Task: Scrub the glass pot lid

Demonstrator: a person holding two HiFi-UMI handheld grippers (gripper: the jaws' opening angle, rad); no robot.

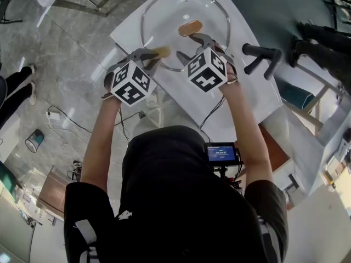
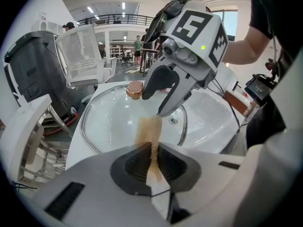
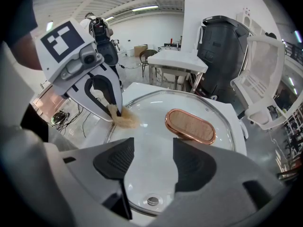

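The glass lid lies flat on the white desk, toward 12 o'clock from the person. The left tongs are clamped on a tan scrub pad, which touches the lid's rim at about 7 o'clock. The right tongs hang apart and empty over the glass, just at 6 o'clock of the copper handle. Nothing pins the lid, so a hard stroke could probably skate it across the desk, or drag the pad out of the tongs.
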